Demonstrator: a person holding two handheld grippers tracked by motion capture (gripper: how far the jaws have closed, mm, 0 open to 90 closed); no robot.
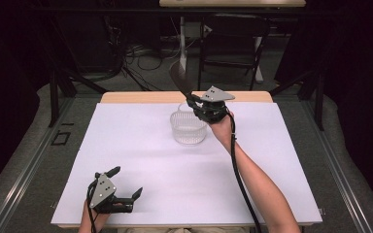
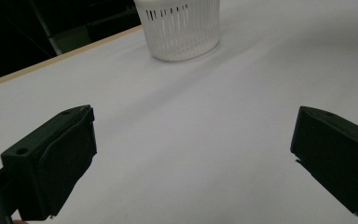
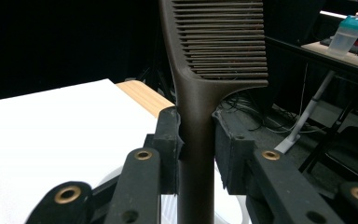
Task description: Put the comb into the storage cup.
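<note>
A dark brown comb (image 1: 178, 77) stands nearly upright, teeth end up, with my right gripper (image 1: 193, 100) shut on its handle. It hangs over the far rim of a white slotted basket (image 1: 188, 127) that sits on the white table (image 1: 141, 150). In the right gripper view the comb (image 3: 219, 42) rises between the pads of that gripper (image 3: 196, 140), which press its handle from both sides. My left gripper (image 1: 126, 182) rests near the table's front left, open, with nothing between its jaws. From the left gripper view (image 2: 193, 154) the basket (image 2: 179, 28) is far ahead.
Beyond the table's wooden far edge (image 1: 184, 97) are a black chair (image 1: 233, 43), a white stand (image 1: 182, 43) and floor cables. A second table with a clear bottle (image 3: 347, 35) stands at the back. Dark frame legs flank the table.
</note>
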